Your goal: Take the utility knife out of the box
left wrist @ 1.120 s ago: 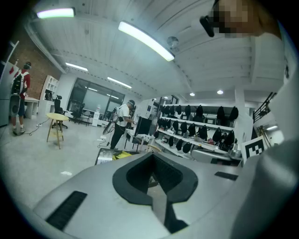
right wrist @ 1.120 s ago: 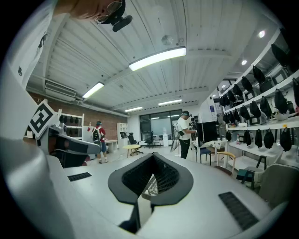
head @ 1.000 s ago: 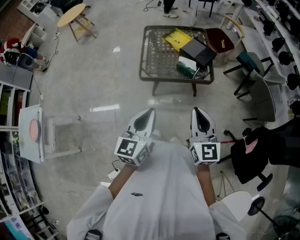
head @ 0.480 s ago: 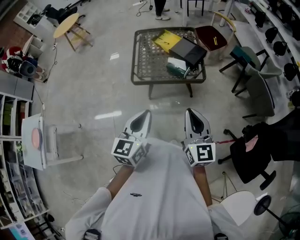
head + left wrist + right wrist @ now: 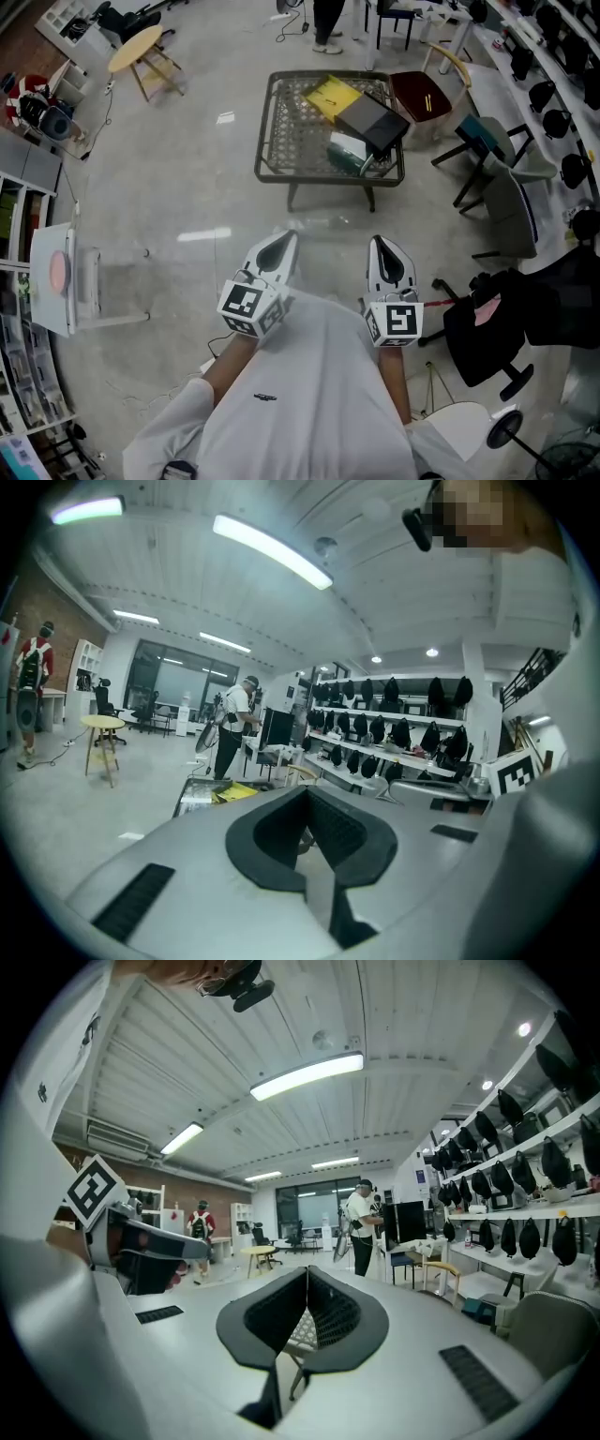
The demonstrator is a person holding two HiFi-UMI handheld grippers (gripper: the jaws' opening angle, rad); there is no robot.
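Ahead of both tools, well apart across open floor, stands the mesh tabletop [image 5: 286, 131] carrying a black box [image 5: 373, 118]. The utility knife is not visible and is presumed to be inside.

Head view: the left tool [image 5: 284, 238] and right tool [image 5: 382, 244] are held side by side before the person's chest, pointing towards the tabletop. Against the earlier frames the tabletop lies somewhat nearer the tool tips, so the approach is under way. No reach has begun.

Left gripper view: jaws clenched together, nothing between them. The tabletop lies ahead, left of the tip.

Right gripper view: jaws likewise clenched and empty, with mesh showing beyond the tips. In my judgement both must open before the box is worked.
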